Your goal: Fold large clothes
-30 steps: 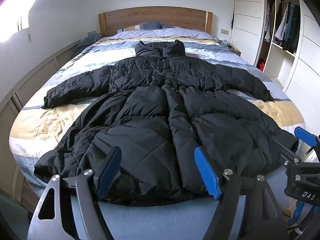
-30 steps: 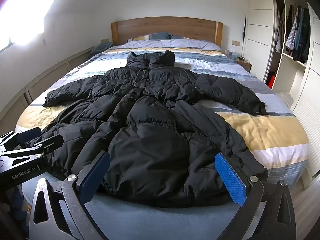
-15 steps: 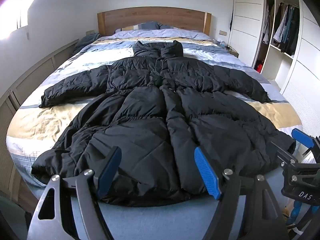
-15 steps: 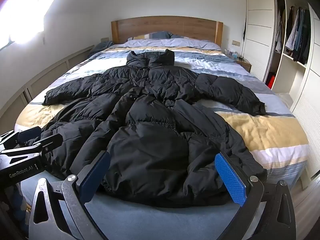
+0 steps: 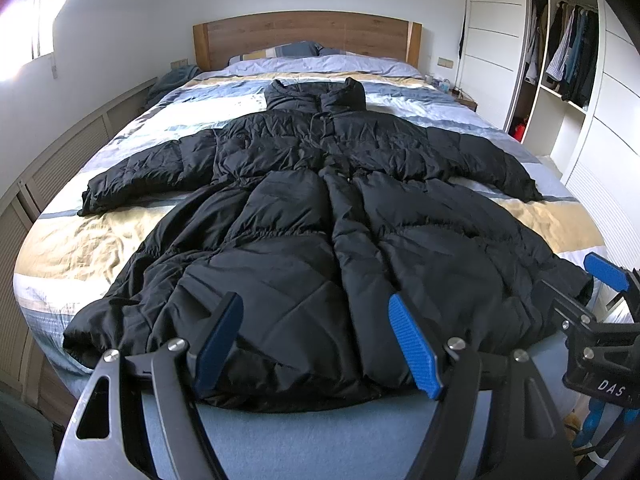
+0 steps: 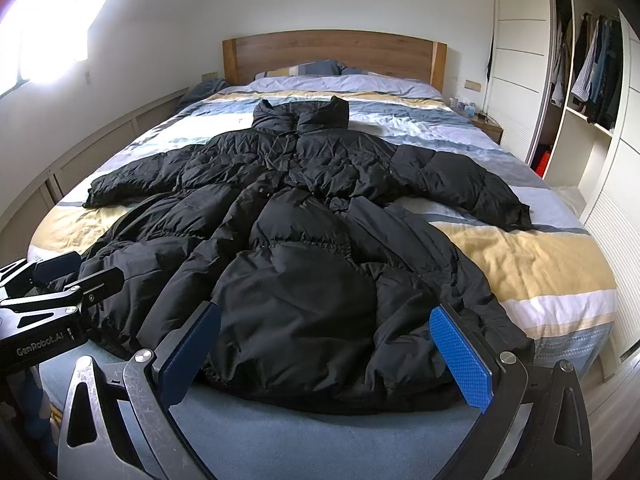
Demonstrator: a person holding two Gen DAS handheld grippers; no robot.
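Observation:
A long black puffer coat [image 5: 320, 216] lies flat, front up, on the bed, sleeves spread to both sides, collar toward the headboard, hem at the foot edge; it also shows in the right wrist view [image 6: 316, 248]. My left gripper [image 5: 318, 344] is open and empty, just short of the hem's middle. My right gripper [image 6: 324, 348] is open and empty at the hem's right part. The right gripper shows at the right edge of the left wrist view [image 5: 592, 312]; the left gripper shows at the left edge of the right wrist view [image 6: 60, 284].
The bed [image 5: 96, 248] has a striped blue, white and yellow cover and a wooden headboard [image 5: 304, 36]. An open wardrobe [image 5: 560, 72] with hanging clothes stands on the right. Low panelled cabinets [image 5: 60, 160] run along the left wall. A nightstand [image 6: 486, 124] is beside the headboard.
Both grippers have drifted slightly back and up from the foot of the bed. The coat has not moved.

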